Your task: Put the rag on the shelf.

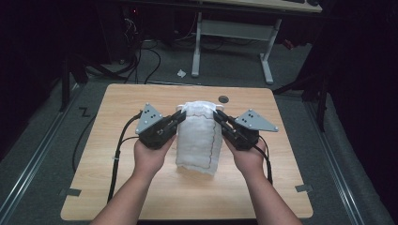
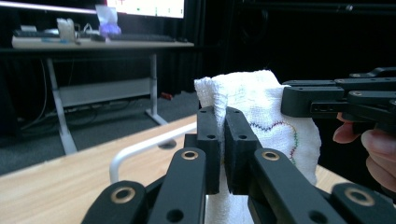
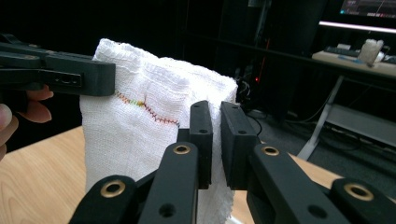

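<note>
A white woven cloth (image 1: pixel 199 138) with a multicoloured stitched line hangs lifted above the middle of the wooden table (image 1: pixel 117 164), its lower end near the tabletop. My left gripper (image 1: pixel 179 116) is shut on the cloth's upper left corner, and in the left gripper view the cloth (image 2: pixel 261 112) is pinched between the two jaws (image 2: pixel 222 140). My right gripper (image 1: pixel 217 115) is shut on the upper right corner; the right gripper view has the cloth (image 3: pixel 140 126) clamped between its jaws (image 3: pixel 216 135). The two grippers hold the top edge at about the same height.
A small dark round hole (image 1: pixel 223 99) sits near the table's far edge. Beyond the table stand a white-legged desk (image 1: pixel 234 42) and cables on the grey floor (image 1: pixel 155 61). Strips of tape (image 1: pixel 69 191) mark the table's near corners.
</note>
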The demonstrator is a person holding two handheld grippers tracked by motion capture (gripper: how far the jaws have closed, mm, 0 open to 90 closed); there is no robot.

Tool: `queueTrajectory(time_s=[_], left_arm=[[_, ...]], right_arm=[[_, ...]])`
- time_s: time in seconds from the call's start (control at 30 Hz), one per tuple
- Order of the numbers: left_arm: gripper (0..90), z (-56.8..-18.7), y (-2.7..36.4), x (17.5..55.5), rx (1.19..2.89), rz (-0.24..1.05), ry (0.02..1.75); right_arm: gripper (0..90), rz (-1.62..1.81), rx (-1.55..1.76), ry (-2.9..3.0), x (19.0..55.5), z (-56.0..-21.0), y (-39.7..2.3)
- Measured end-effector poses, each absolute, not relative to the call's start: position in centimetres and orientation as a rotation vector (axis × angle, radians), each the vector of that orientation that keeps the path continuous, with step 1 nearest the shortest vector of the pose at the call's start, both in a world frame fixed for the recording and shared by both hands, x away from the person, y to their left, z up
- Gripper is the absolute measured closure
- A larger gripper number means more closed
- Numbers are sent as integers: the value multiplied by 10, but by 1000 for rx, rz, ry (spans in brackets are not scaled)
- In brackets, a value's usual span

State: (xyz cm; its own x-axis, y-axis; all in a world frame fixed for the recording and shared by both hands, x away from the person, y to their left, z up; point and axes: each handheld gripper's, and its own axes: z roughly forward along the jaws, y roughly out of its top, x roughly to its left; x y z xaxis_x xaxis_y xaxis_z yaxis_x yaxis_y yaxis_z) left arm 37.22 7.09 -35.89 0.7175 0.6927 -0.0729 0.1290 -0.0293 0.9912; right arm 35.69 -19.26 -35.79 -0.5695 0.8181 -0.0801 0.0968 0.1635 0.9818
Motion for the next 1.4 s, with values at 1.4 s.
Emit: queueTrajectory(time_s=[1.4], left_arm=[[865,-301,60,436,1532,618,621]], right_arm=[[841,1467,900,1678,417,-292,-198]])
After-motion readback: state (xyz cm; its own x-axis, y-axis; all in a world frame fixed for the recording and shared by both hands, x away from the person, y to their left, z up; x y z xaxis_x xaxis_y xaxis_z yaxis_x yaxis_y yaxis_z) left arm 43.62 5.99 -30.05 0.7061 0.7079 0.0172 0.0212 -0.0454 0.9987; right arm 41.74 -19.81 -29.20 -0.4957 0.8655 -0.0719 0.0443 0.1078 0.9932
